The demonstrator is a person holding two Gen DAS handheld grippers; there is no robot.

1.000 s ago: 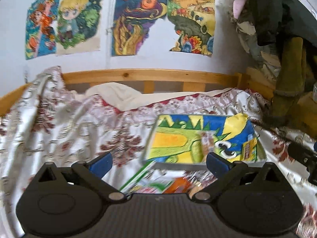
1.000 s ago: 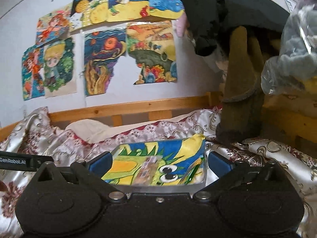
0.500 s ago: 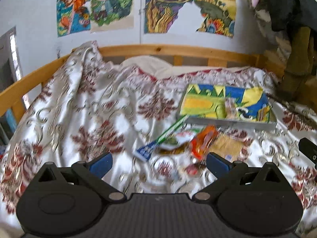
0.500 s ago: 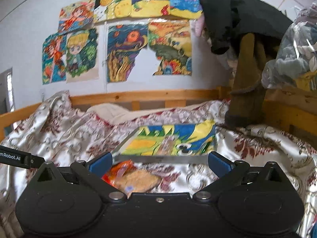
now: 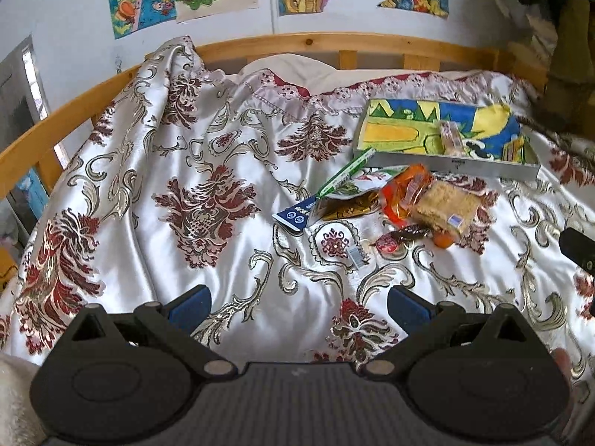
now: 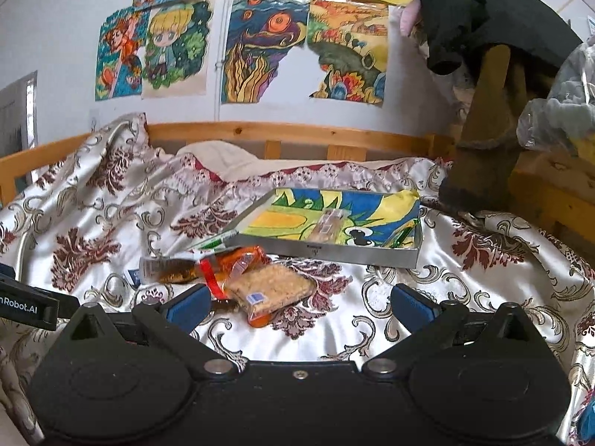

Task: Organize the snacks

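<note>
Left gripper [image 5: 297, 306]: jaws spread wide, nothing between them, hovering over the patterned bedspread [image 5: 208, 200]. Right gripper [image 6: 297, 306]: jaws likewise wide apart and empty. Snack pile lies on the bedspread ahead of the left gripper and off to its right, apart from both jaws; from the right gripper it sits just ahead, toward its left finger. In the pile: clear-wrapped biscuit pack [image 5: 444, 208] [image 6: 273, 290], orange wrapper [image 5: 403, 195] touching its left edge, a long green-and-white stick pack [image 5: 346, 174] leaning against the tray edge, a dark brown packet [image 5: 346, 206], a small red sweet [image 5: 386, 244]. Shallow metal tray [image 5: 457, 165] [image 6: 357, 254] with bright cartoon lining lies beyond the pile; one wrapped bar [image 5: 450, 138] lies inside mid-tray, and small packets are at its far right corner. Wooden bed rail [image 5: 334, 42] behind.
</note>
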